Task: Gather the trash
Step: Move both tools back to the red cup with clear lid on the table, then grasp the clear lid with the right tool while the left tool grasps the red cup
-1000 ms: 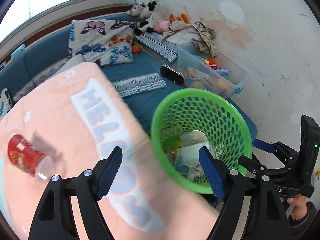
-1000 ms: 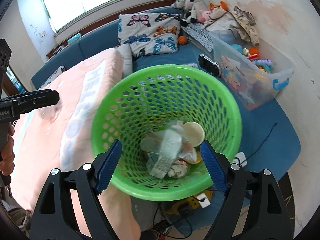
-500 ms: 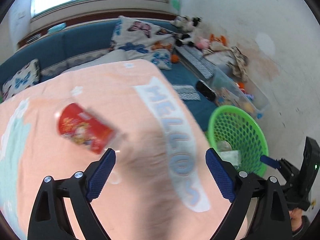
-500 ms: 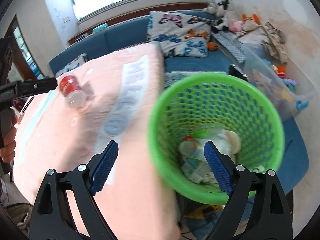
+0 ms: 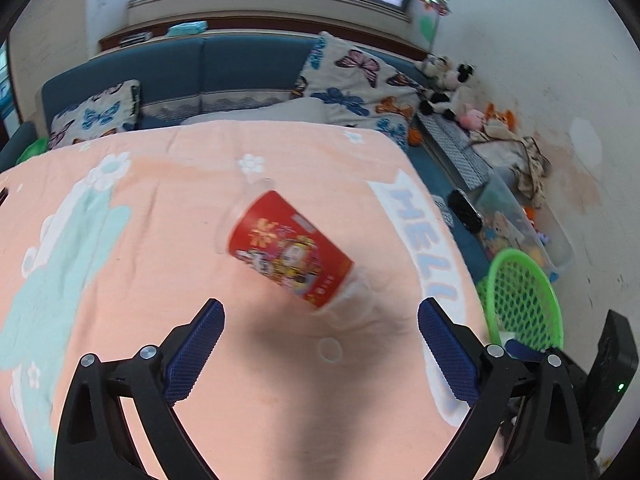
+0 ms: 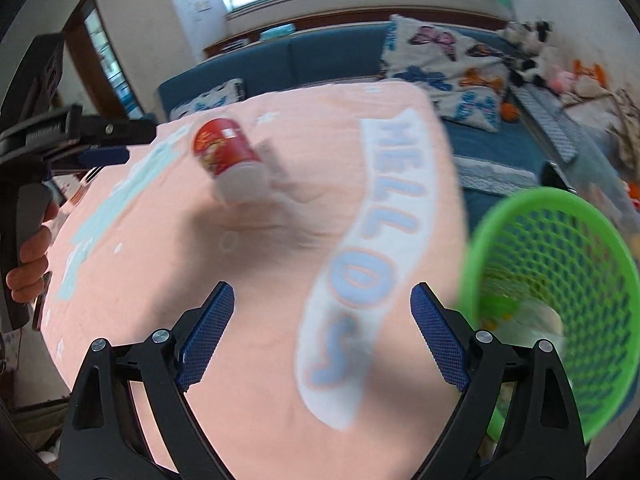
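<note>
Since the red cup (image 5: 290, 254) lies on its side on the pink blanket (image 5: 140, 280), the left gripper (image 5: 320, 348) hangs just short of it, fingers just spread wide and empty. Right gripper (image 6: 322, 332) has also been opening, holding nothing, beside the green basket (image 6: 560, 280) with its trash.

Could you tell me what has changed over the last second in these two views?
Both views have swung from the green basket to the pink blanket, the left gripper now facing the red cup. The jaws of both, the right gripper included, have just been opening, empty. The cup lies unmoved.
</note>
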A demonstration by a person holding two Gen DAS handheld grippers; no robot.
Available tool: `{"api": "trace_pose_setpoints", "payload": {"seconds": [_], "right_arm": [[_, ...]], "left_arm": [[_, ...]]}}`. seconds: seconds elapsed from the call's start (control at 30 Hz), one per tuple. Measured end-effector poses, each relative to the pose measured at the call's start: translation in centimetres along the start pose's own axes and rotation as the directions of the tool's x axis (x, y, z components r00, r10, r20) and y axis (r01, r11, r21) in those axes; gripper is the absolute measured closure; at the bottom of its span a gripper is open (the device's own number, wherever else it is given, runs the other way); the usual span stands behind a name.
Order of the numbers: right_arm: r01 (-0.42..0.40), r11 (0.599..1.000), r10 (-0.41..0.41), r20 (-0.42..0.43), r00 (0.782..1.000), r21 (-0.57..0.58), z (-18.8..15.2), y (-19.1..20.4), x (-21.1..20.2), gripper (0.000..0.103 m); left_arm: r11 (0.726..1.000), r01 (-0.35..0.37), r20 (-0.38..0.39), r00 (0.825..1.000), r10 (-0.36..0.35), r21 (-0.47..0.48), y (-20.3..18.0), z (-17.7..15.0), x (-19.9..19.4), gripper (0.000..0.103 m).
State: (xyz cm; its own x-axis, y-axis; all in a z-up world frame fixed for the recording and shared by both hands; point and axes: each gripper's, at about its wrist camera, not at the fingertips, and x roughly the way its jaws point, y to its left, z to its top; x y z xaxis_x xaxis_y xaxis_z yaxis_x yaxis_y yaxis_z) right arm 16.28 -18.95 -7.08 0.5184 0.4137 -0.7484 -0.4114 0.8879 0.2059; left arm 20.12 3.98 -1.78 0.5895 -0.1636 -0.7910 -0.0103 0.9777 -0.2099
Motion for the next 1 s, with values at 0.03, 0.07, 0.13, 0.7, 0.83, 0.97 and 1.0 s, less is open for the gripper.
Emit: {"api": "trace_pose_setpoints", "payload": {"seconds": [0.03, 0.07, 0.13, 0.7, 0.83, 0.97, 1.0], "right_arm": [[-0.013, 1.000, 0.013, -0.009, 1.000, -0.009, 0.4, 0.5, 0.8, 0.014], [-0.022, 1.000, 0.022, -0.013, 1.000, -0.015, 0.6, 0.8, 1.4, 0.014], [-0.052, 0.998, 0.051, -0.022, 0.998, -0.034, 1.3, 1.7, 2.8, 0.014], [-0.121, 0.974, 0.106, -0.086, 0.991, -0.190, 5.5, 6.7, 12.2, 0.014], [-0.130, 0.972, 0.111, -0.101, 0.989, -0.198, 6.3, 7.1, 13.9, 0.014], [-0.109, 0.968, 0.087, -0.102, 0.991, -0.226, 6.7, 7.4, 15.3, 0.014], [-0.114, 0.967, 0.092, -0.107, 0.990, -0.226, 6.8, 7.4, 15.6, 0.014]], "left_arm": [[1.000, -0.002, -0.002, 1.000, 0.002, -0.013, 0.5, 0.1, 0.1, 0.009], [1.000, -0.005, -0.004, 1.000, 0.005, -0.020, 0.9, 0.2, 0.1, 0.009], [0.999, -0.024, -0.003, 1.000, 0.024, -0.029, 1.6, 0.4, 0.2, 0.009], [0.988, -0.077, -0.023, 0.997, 0.075, -0.135, 6.2, 0.5, 1.9, 0.009], [0.985, -0.085, -0.030, 0.996, 0.081, -0.152, 6.8, 0.6, 2.4, 0.009], [0.983, -0.090, -0.036, 0.996, 0.086, -0.157, 7.3, 0.6, 2.9, 0.009], [0.983, -0.090, -0.041, 0.996, 0.084, -0.161, 7.3, 0.6, 3.2, 0.009]]}}
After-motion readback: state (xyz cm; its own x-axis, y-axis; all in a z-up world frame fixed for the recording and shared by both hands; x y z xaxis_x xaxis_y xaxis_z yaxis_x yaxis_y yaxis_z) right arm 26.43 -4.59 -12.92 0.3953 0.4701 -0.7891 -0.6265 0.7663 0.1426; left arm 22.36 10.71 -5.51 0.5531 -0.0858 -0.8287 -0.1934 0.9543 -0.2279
